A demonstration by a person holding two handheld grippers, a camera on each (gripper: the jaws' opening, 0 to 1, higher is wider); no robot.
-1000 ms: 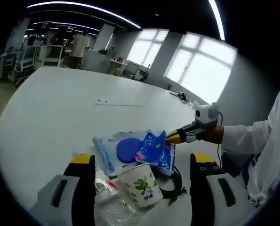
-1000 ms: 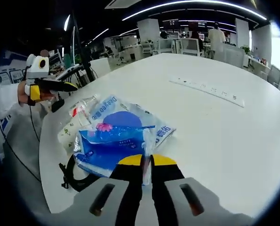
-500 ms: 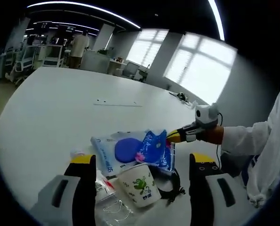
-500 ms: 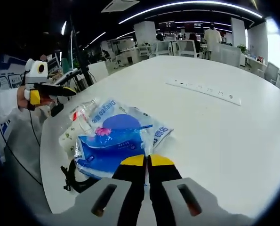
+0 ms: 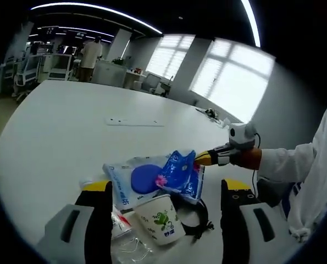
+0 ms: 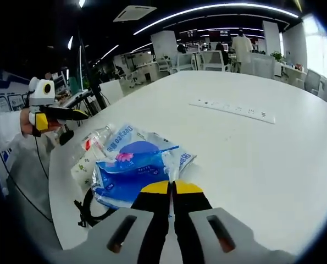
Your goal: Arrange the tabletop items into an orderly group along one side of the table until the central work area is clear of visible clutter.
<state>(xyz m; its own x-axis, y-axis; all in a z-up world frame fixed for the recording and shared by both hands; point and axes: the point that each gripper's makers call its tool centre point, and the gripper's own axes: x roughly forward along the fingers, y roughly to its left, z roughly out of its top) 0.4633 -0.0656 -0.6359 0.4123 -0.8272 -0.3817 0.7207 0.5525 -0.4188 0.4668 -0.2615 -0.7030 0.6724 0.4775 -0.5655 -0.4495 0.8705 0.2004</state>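
A pile lies near the white table's (image 5: 53, 126) edge: a blue packet (image 5: 179, 173) on a white packet with a blue disc (image 5: 133, 179), a paper cup with green print (image 5: 159, 217), a clear plastic bottle (image 5: 122, 234) and a black cable (image 5: 199, 217). My left gripper (image 5: 166, 187) hangs open just short of the pile, its jaws wide on either side of the cup. My right gripper (image 6: 171, 187) is shut on the blue packet's (image 6: 127, 176) edge, and the right gripper (image 5: 203, 159) also reaches in from the right. The left gripper (image 6: 70, 114) shows beyond the bottle (image 6: 94, 146).
A flat white power strip (image 5: 136, 121) (image 6: 232, 110) lies mid-table. The table edge runs close by the pile, with the black cable (image 6: 89, 212) beside it. A white sleeve (image 5: 295, 159) comes in from the right. Desks, chairs and a standing person (image 5: 89, 52) are far behind.
The blue packet's held edge has risen slightly with the right gripper, which stays shut. The left gripper stays open and nearly still.
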